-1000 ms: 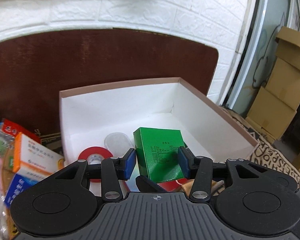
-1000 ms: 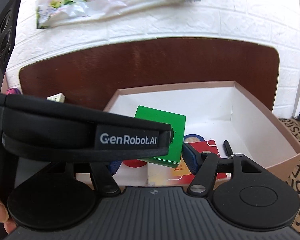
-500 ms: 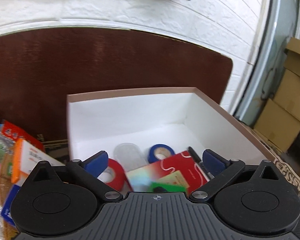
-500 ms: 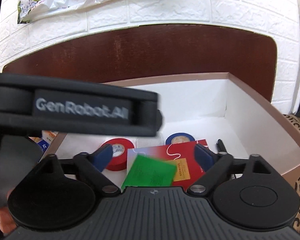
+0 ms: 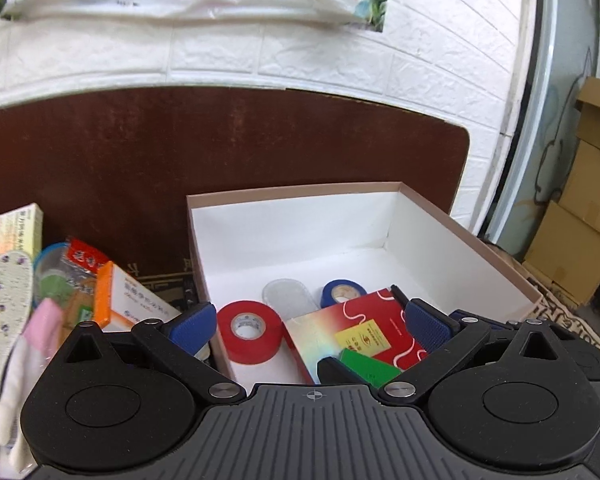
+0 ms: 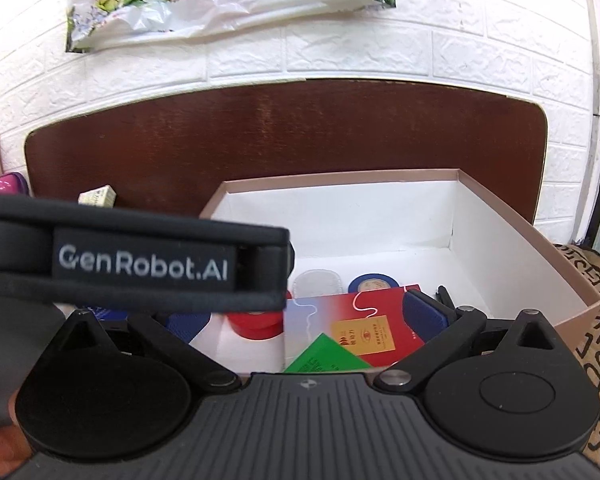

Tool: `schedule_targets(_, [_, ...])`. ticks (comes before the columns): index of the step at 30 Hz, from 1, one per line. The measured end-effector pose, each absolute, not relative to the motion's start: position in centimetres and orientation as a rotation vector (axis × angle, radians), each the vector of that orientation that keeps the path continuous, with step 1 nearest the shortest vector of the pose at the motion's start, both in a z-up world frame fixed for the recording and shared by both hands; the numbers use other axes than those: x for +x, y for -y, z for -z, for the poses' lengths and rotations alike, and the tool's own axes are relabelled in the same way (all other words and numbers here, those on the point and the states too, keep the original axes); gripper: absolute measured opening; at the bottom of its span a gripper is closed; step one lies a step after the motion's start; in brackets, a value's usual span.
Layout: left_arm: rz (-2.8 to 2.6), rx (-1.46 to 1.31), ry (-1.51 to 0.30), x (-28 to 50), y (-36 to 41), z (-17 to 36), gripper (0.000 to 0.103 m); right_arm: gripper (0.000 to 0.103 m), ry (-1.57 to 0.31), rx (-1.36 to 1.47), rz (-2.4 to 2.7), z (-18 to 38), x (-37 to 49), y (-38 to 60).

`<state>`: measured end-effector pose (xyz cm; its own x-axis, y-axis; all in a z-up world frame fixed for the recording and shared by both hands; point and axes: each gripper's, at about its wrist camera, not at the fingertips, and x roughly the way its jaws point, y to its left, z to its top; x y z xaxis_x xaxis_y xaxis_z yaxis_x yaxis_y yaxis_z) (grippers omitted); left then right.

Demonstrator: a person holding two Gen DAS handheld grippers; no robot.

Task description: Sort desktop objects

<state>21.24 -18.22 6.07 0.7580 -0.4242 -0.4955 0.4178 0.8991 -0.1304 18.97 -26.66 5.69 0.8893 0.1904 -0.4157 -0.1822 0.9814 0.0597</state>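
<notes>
A white-lined cardboard box [image 5: 480,240] [image 6: 520,236] holds a red tape roll [image 5: 248,336], a blue tape roll [image 5: 342,292], a clear oval lid [image 5: 288,296], a red card packet [image 5: 360,328] and a green box [image 5: 366,366] lying on the packet. The green box also shows in the right wrist view [image 6: 326,354]. My left gripper [image 5: 310,326] is open and empty above the box's near edge. My right gripper [image 6: 304,316] is open and empty too; the left gripper's strap [image 6: 140,268] hides its left finger.
Left of the box lie an orange-and-white medicine box [image 5: 132,300], a red snack packet [image 5: 84,258], a yellow box [image 5: 18,232] and a floral insole [image 5: 4,300]. A brown board [image 5: 220,152] stands behind. Cardboard cartons [image 5: 580,220] stack at the right.
My left gripper opened and let go of the green box, which dropped flat onto the red packet. Both grippers pulled back and up from the box.
</notes>
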Motion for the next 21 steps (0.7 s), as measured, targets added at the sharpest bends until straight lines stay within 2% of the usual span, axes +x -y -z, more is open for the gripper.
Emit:
schedule_targets(10, [0.404, -0.008, -0.589, 15.7, 16.8, -5.9, 0.103, 0.102, -0.413, -0.031, -0.174, -6.5, 13.3, 26.2])
schedule_targets(21, [0.416, -0.056, -0.652, 7.7, 13.8, -3.6, 0.103, 0.103, -0.427, -0.036, -0.149, -4.5, 4.9, 26.6])
